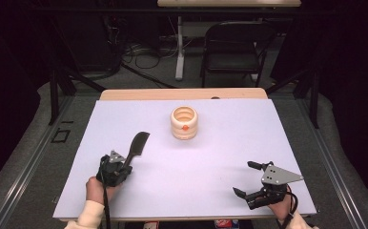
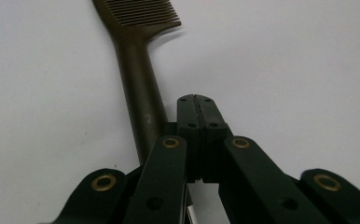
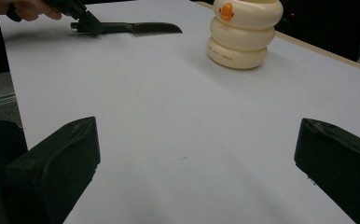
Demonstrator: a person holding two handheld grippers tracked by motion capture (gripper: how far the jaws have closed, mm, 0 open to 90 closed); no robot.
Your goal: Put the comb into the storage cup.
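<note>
The dark comb (image 1: pixel 138 145) lies flat on the white table (image 1: pixel 220 143), handle toward the left tool (image 1: pixel 120 168), teeth angled away toward the cream ringed holder (image 1: pixel 184 122) farther back. That tool's jaws are pressed together just beside the handle, gripping nothing, as its own view makes plain. The right tool (image 1: pixel 249 179) stands well apart, jaws spread wide, empty

From above the near edge we look forward and down over the whole counter (image 1: pixel 220 181). Our left gripper view sits low, close along a dark comb (image 2: pixel 143 88). Our right gripper view skims the counter toward that comb and a cream holder (image 3: pixel 243 35).
</note>
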